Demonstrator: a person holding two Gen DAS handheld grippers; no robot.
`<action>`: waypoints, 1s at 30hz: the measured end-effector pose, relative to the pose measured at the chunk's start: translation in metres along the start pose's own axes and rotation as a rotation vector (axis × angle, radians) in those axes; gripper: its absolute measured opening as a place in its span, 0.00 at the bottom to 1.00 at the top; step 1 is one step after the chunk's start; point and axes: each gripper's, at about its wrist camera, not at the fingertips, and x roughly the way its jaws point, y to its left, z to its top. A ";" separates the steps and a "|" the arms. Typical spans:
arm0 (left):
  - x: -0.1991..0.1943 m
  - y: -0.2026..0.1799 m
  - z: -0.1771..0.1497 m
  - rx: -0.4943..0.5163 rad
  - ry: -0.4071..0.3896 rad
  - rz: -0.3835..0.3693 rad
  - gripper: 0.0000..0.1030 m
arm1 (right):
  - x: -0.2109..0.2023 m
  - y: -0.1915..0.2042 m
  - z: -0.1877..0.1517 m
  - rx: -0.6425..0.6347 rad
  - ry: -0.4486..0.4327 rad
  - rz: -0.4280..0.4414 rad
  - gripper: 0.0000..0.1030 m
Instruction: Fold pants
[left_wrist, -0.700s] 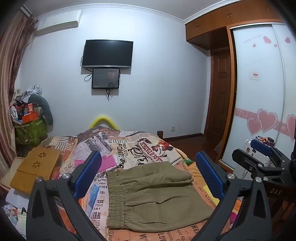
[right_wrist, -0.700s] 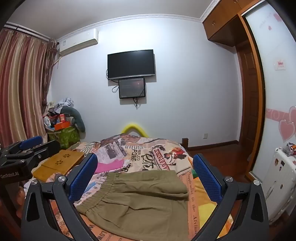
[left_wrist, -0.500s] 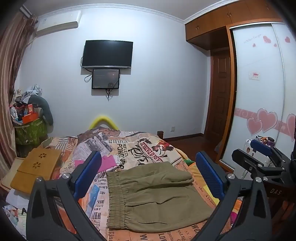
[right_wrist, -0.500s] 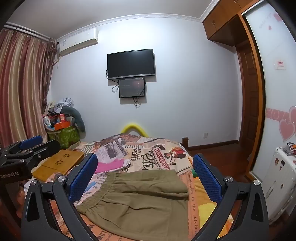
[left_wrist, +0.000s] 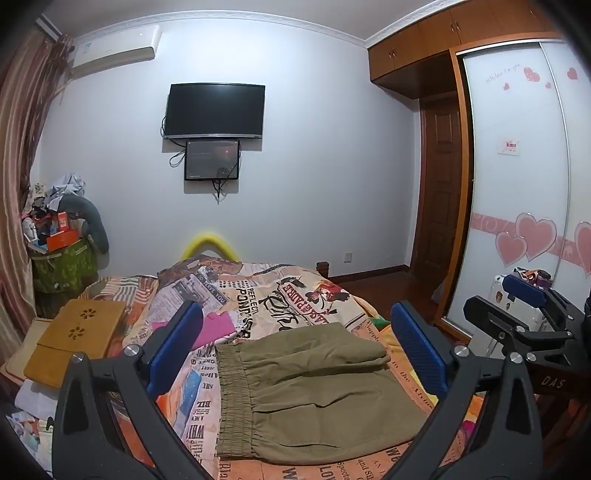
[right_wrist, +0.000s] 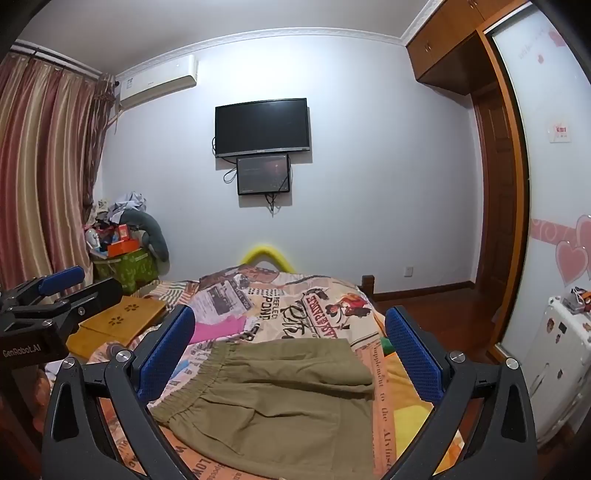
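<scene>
Pants (left_wrist: 310, 391) of olive cloth lie on the bed (left_wrist: 295, 295), already folded into a compact rectangle, elastic waistband toward our left, a folded layer resting along the far edge. We hold the left tool (left_wrist: 295, 354) above the near side, its blue fingers (left_wrist: 175, 343) spread wide and holding nothing. The right tool (right_wrist: 291, 354) hovers likewise, wide and empty, clear of the cloth. We judge the fold nearly done; what remains looks like a last fold or a smoothing pass. To do it well, we would lower both tools to the same edge, pinch every layer at matching corners, lift evenly, and lay edge onto edge so the loose far layer does not slip or bunch.
</scene>
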 end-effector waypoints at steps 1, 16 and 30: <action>0.000 0.000 0.000 0.001 -0.001 0.001 1.00 | 0.000 0.000 0.000 0.000 0.002 0.001 0.99; -0.002 -0.001 0.002 0.014 -0.007 -0.001 1.00 | -0.001 0.000 0.003 0.000 0.001 0.001 0.99; -0.002 -0.005 0.000 0.022 -0.010 0.004 1.00 | 0.001 0.001 0.003 0.002 0.008 0.004 0.99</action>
